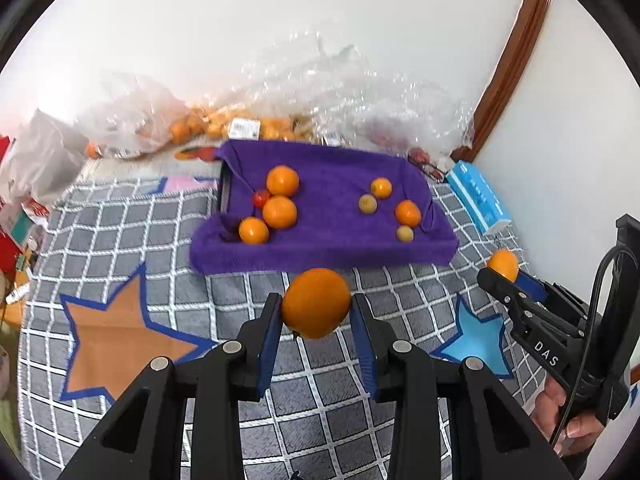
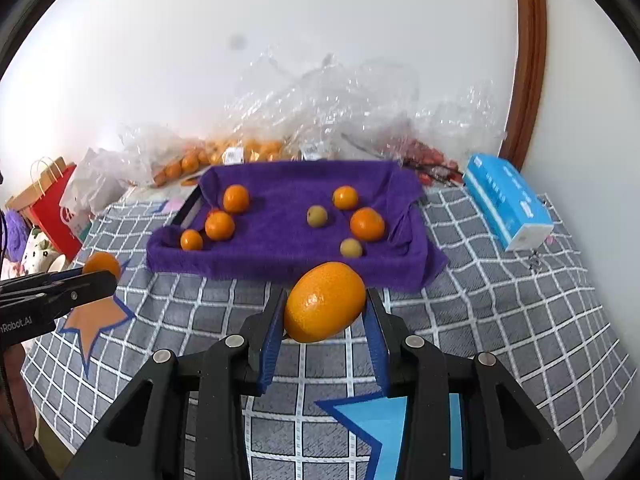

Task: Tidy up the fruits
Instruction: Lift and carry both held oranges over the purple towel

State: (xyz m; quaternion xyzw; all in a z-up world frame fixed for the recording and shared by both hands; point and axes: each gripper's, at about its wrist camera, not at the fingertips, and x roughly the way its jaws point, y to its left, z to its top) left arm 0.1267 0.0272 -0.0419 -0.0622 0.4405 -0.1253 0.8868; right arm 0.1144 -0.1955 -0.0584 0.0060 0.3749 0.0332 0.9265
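A round orange fruit [image 1: 316,303] is clamped between the blue pads of the left gripper [image 1: 316,312], above the grey checked cloth [image 1: 168,224]. An oval orange fruit [image 2: 325,302] is clamped likewise in the right gripper [image 2: 326,316], above the same cloth. Just beyond both lies a tray draped in a purple towel [image 2: 280,240], holding several small orange fruits and two yellowish ones. Behind it are crumpled clear plastic bags [image 2: 340,108]; a blue carton [image 2: 506,204] lies to the tray's right.
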